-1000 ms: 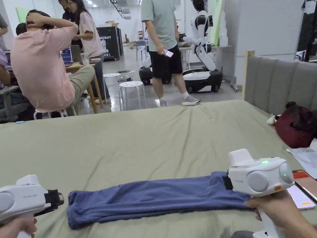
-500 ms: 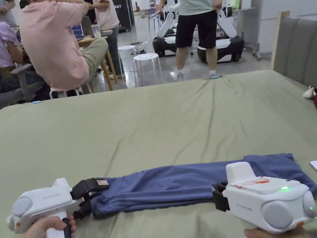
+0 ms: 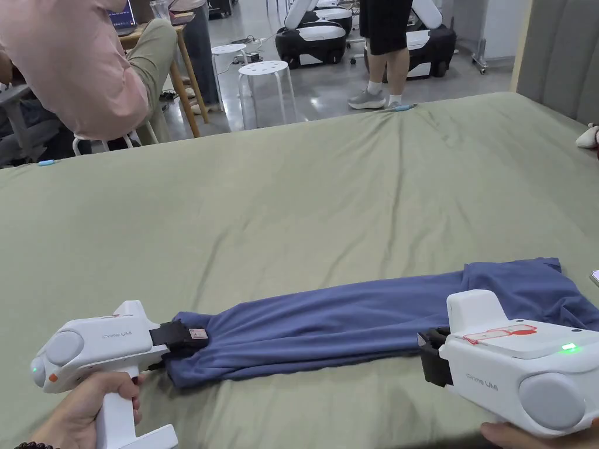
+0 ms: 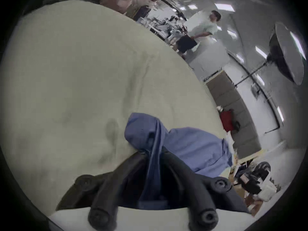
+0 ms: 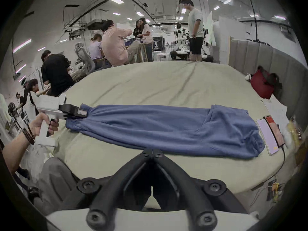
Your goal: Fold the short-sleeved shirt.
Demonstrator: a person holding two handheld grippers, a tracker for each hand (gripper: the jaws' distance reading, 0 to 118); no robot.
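I see the blue shirt [image 3: 362,330] lying flat in a long folded strip on the green bed sheet [image 3: 292,204], near the sheet's close edge. My left gripper [image 4: 152,153] is pinching the left end of the shirt, with both jaws squeezed onto a bunch of the cloth. My right gripper [image 5: 152,151] is at the shirt's near edge with its jaws pressed together, holding nothing, and two phones [image 5: 270,133] lie just past the shirt's right end.
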